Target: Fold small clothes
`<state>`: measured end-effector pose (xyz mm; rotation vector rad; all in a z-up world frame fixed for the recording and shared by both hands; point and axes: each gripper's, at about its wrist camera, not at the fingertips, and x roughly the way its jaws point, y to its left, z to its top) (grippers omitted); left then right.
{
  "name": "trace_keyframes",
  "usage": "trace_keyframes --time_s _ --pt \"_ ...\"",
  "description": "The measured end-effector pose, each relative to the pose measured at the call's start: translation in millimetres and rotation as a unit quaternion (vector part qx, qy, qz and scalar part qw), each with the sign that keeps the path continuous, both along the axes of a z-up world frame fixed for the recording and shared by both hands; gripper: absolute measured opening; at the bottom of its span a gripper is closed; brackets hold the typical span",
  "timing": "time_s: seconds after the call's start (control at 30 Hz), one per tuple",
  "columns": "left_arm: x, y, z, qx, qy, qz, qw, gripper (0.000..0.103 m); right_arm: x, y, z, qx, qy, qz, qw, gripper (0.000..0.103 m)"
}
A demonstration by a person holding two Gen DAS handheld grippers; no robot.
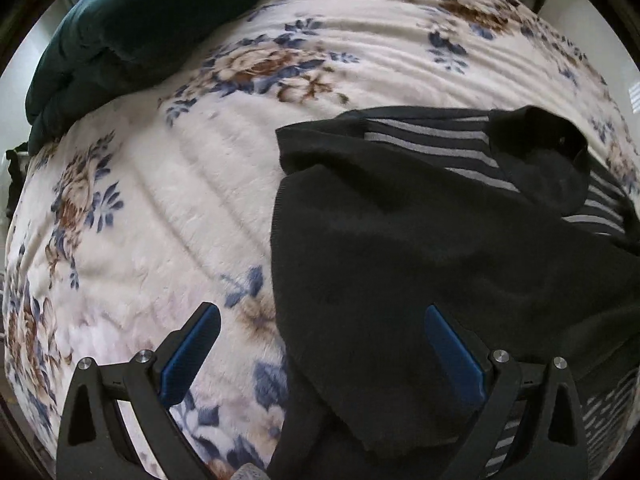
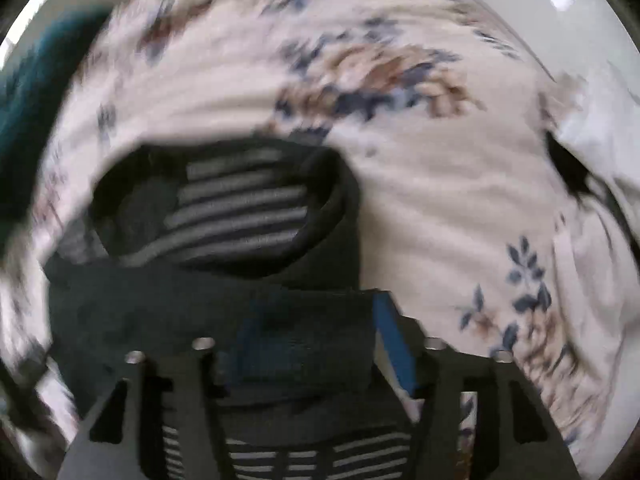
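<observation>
The black striped garment (image 1: 420, 248) lay on the floral bed (image 1: 160, 208). The left tool (image 1: 320, 344) hung released over its edge, while the right tool (image 2: 312, 344) pinched a black fold. I thought it should carry that fold over evenly, keeping the edges lined up.

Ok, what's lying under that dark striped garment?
The dark striped garment lies on a cream floral blanket, which shows all around it. Whatever sits directly beneath the cloth is covered. A dark green quilt rests farther back on the blanket.
</observation>
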<state>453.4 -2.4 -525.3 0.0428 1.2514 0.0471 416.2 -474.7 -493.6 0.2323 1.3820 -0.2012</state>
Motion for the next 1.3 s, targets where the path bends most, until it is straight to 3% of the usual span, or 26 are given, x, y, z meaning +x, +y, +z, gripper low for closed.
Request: trace_keyframes --time_s 0.03,0.07,0.1,0.13,0.2,0.3,0.37,0.4,0.47,0.57,0.63,0.7,0.73,0.77,0.83,0.97,1.03,1.1,1.17,1.2,1.27,1.3 --pt "2.8 -0.5 -1.6 0.000 0.003 0.000 1.0000 0.103 6.0 5.5 -11.0 -0.005 0.022 0.014 1.000 0.063" --pt "4.9 0.1 -3.7 0.002 0.005 0.001 1.0000 0.103 11.3 10.2 -24.3 -0.012 0.048 0.029 0.998 0.056" --pt "6.8 1.2 -5.7 0.005 0.007 0.003 1.0000 0.103 15.0 16.0 -32.9 -0.031 0.063 0.042 0.997 0.043" --pt "8.8 1.9 -7.0 0.007 0.008 0.003 0.9999 0.103 16.2 19.3 -33.7 -0.046 0.061 0.049 0.996 0.015" --pt "11.6 6.9 -10.1 0.011 0.011 0.010 0.9998 0.103 18.6 24.8 -23.1 -0.067 0.030 0.055 0.996 0.013" --pt "12.0 15.1 -13.6 0.003 0.018 0.024 0.9995 0.103 16.7 13.6 5.7 -0.066 -0.038 0.014 0.997 0.016" --pt "8.5 17.8 -13.5 -0.006 0.022 0.029 0.9993 0.103 12.2 2.6 8.2 -0.068 -0.020 -0.016 0.997 0.043" --pt "5.2 18.4 -12.3 -0.008 0.022 0.029 0.9993 0.103 6.1 -5.4 11.0 -0.051 -0.011 -0.041 0.998 0.043" --pt "-3.5 19.4 -9.1 -0.012 0.018 0.029 0.9993 0.103 -21.5 -24.1 20.0 0.057 -0.026 -0.121 0.991 0.043" --pt "-12.5 19.8 -10.9 -0.014 0.020 0.031 0.9992 0.103 -56.4 -32.9 -1.0 0.210 0.000 -0.201 0.957 0.043" --pt "-15.1 20.7 -16.9 -0.014 0.030 0.032 0.9989 0.103 -68.2 -24.0 -25.1 0.251 0.020 -0.229 0.940 0.043" --pt "-16.9 23.0 -21.3 -0.015 0.036 0.036 0.9986 0.103 -69.4 -22.3 -45.0 0.255 0.026 -0.252 0.933 0.043" --pt "-18.1 24.6 -21.4 -0.019 0.037 0.037 0.9985 0.103 -70.0 -21.7 -56.1 0.261 0.026 -0.268 0.927 0.038" --pt "-18.8 25.1 -20.4 -0.020 0.036 0.037 0.9985 0.103 -71.6 -21.7 -63.4 0.260 0.019 -0.289 0.921 0.015" --pt "-21.8 24.9 -15.6 -0.016 0.030 0.032 0.9989 0.103 -71.3 -17.2 -62.5 0.238 0.008 -0.297 0.925 0.010" --pt "-26.1 25.9 -7.9 -0.015 0.025 0.019 0.9994 0.103 -76.4 9.3 -23.1 0.180 -0.020 -0.245 0.953 0.009" --pt "-25.7 26.3 -6.7 -0.014 0.029 0.016 0.9993 0.103 -77.1 14.3 -19.7 0.171 0.004 -0.233 0.957 0.009" --pt "-22.0 27.5 -2.3 -0.014 0.028 0.013 0.9994 0.103 -71.5 15.5 -38.7 0.146 0.078 -0.199 0.966 0.015" --pt "-13.8 27.3 3.1 -0.015 0.020 0.008 0.9996 0.103 -70.1 9.4 -35.4 0.116 0.089 -0.188 0.971 0.018" --pt "-10.0 26.6 6.5 -0.015 0.016 0.005 0.9998 0.103 -68.3 5.3 -26.3 0.103 0.070 -0.183 0.975 0.022" --pt "2.2 25.1 7.3 -0.015 0.011 -0.001 0.9998 0.103 -61.9 0.2 -7.9 0.079 0.031 -0.170 0.982 0.062" --pt "10.1 25.0 5.8 -0.014 0.010 -0.002 0.9998 0.103 -55.1 -1.4 -1.2 0.071 0.009 -0.164 0.984 0.067"
